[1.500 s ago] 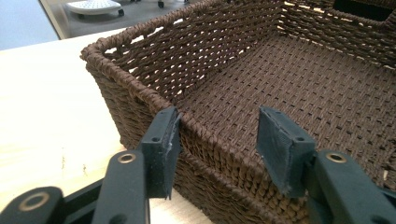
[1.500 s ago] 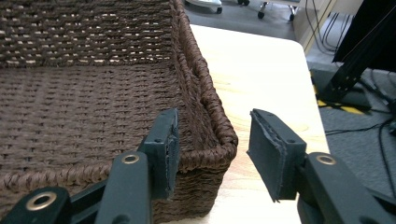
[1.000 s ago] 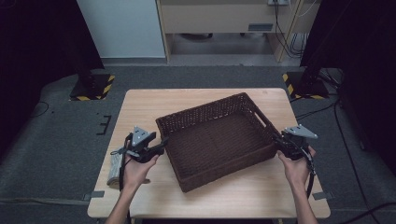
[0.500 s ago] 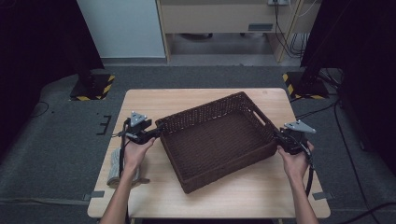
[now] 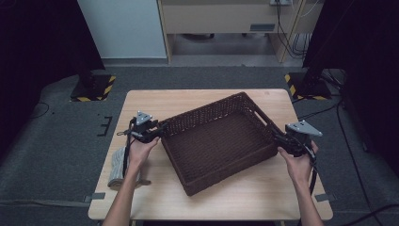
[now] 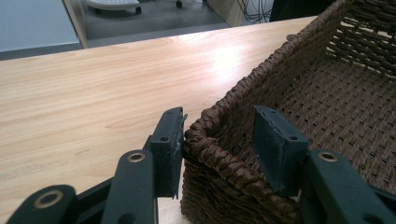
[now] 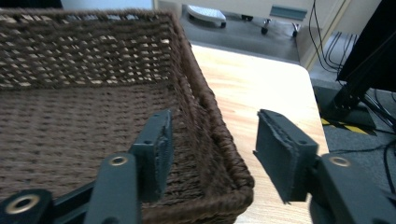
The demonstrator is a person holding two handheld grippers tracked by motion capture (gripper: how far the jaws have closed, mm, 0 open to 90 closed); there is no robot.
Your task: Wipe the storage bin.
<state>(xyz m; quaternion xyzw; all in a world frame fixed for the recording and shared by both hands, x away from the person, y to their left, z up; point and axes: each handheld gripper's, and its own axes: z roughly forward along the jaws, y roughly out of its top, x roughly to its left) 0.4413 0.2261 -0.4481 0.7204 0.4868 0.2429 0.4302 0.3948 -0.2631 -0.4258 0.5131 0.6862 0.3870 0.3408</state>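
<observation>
The basket (image 5: 219, 141), dark brown and woven, sits empty on the wooden table (image 5: 155, 101) between the two grippers. The left gripper (image 6: 219, 140) straddles the rim at the basket's corner, jaws apart, one outside against the weave, one inside. The right gripper (image 7: 212, 149) straddles the opposite rim, jaws spread. A rolled grey cloth (image 5: 117, 167) lies behind the left gripper. No writing is legible.

Left tongs (image 5: 159, 130): moved forward along the tabletop from the near-left side of the dark brown woven wicker basket (image 5: 221, 141) up to its left corner, jaws now astride the rim.
Right tongs (image 5: 278, 139): shifted slightly, jaws astride the right corner rim.
</observation>
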